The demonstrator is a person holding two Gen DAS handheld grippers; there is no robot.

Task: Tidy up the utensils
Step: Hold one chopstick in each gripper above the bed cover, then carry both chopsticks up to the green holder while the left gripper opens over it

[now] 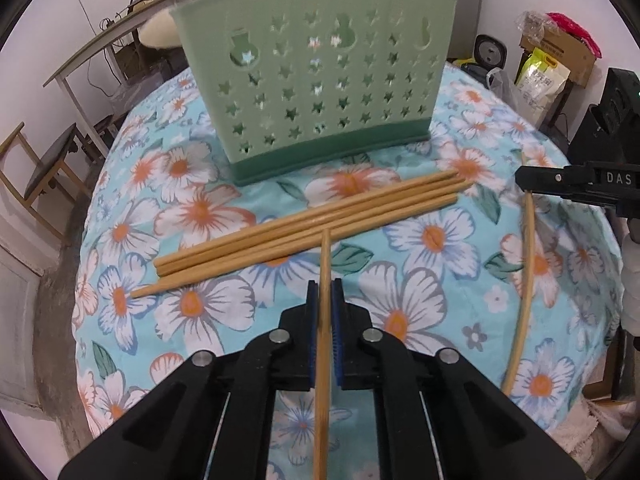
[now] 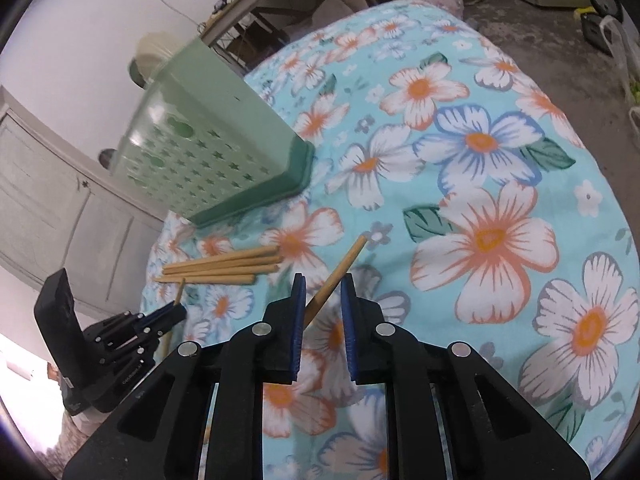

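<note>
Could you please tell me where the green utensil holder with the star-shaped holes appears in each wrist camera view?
Left wrist view: the green utensil holder stands upright at top centre, beyond the bundle of chopsticks.
Right wrist view: the holder sits upper left, appearing tilted.
Shared landmark: the chopstick bundle lies just in front of the holder's dark green base in both.

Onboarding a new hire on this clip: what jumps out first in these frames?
The loud floral tablecloth fills both views, with the green star-punched utensil holder standing upright at its far side. Just in front of the holder lies a bundle of wooden chopsticks. The left gripper is shut on a single chopstick, while another chopstick passes between the fingers of the open right gripper.
</note>
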